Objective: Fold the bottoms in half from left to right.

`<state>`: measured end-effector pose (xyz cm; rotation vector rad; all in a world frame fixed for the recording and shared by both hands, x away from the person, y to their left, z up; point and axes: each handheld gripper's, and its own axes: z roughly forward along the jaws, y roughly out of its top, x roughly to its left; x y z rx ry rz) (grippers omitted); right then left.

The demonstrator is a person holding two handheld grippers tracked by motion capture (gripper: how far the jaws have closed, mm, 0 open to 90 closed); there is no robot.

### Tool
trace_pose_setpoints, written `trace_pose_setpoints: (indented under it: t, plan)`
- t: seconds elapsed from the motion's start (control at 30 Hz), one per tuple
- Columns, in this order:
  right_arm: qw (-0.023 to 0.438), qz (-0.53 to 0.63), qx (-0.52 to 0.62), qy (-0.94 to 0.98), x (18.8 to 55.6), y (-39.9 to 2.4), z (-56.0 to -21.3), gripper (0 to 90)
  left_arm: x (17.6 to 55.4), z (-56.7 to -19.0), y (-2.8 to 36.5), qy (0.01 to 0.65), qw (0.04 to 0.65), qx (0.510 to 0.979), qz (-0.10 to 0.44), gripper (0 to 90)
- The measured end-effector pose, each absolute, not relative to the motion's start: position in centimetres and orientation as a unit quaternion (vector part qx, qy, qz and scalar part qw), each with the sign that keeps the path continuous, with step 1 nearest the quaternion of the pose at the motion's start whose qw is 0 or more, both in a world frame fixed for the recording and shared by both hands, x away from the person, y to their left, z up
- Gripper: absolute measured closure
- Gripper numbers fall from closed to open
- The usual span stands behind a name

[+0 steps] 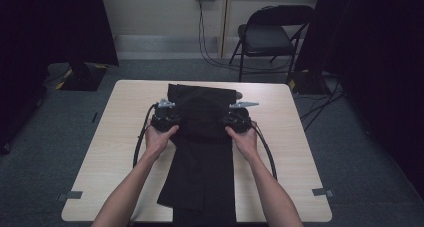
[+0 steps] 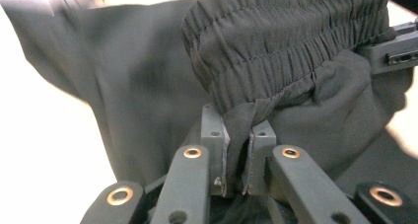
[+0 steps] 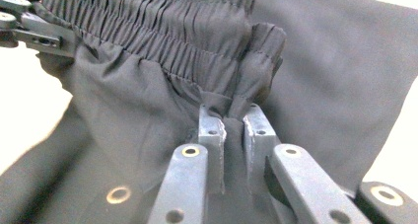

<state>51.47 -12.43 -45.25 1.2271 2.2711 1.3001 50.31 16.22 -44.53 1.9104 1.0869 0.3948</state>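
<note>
Dark grey trousers lie lengthwise down the middle of the light wooden table, legs toward the near edge. Their elastic waistband is lifted and held at both ends. My left gripper is shut on the left end of the waistband, cloth pinched between its pads. My right gripper is shut on the right end of the waistband in the same way. In the high view the left gripper and right gripper sit either side of the raised fabric, above a further layer of the trousers.
A black folding chair stands beyond the table's far edge, with cables on the floor. Dark curtains hang at both sides. Bare tabletop lies left and right of the trousers. Tape marks sit near the front corners.
</note>
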Motion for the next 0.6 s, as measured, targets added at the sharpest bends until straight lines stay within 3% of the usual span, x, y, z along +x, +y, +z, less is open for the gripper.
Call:
trace_pose_setpoints:
  t: [0.23, 0.37, 0.53, 0.6]
  plan:
    - [0.174, 0.507, 0.383, 0.752, 50.8, -13.2, -36.2, 81.4, 48.5, -34.7, 16.6, 0.378, 0.497, 0.752, 0.208, 82.6]
    - [0.176, 0.542, 0.364, 0.737, 49.4, -13.3, -33.0, 81.5, 46.1, -30.7, 17.0, 0.351, 0.510, 0.751, 0.228, 82.6]
    - [0.173, 0.560, 0.336, 0.737, 46.8, -13.4, -31.0, 81.6, 42.4, -29.6, 17.6, 0.330, 0.532, 0.750, 0.216, 82.5]
    - [0.165, 0.540, 0.324, 0.759, 44.4, -13.5, -32.0, 81.5, 39.8, -31.9, 17.6, 0.327, 0.522, 0.763, 0.196, 82.3]
